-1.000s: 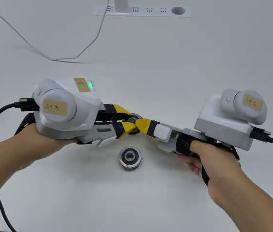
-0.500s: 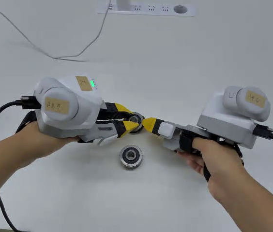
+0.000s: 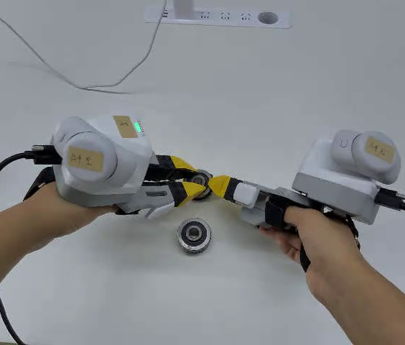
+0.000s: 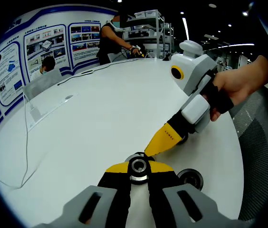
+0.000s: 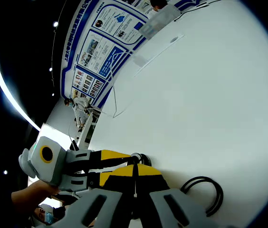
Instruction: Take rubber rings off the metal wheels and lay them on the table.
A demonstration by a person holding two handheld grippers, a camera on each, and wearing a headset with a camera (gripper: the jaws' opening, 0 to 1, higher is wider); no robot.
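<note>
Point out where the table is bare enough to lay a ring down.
Free: the wide bare table between the grippers and the power strip, right of the cable; also the near strip below the loose wheel. Crowded: the middle, where the left gripper holds a wheel and the right gripper meets it.

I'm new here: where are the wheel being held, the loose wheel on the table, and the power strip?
held wheel [image 4: 138, 167]: left gripper view, on its round hub.
loose wheel [image 3: 194, 233]: head view, on its centre.
power strip [image 3: 217, 16]: head view, on its white top face.
</note>
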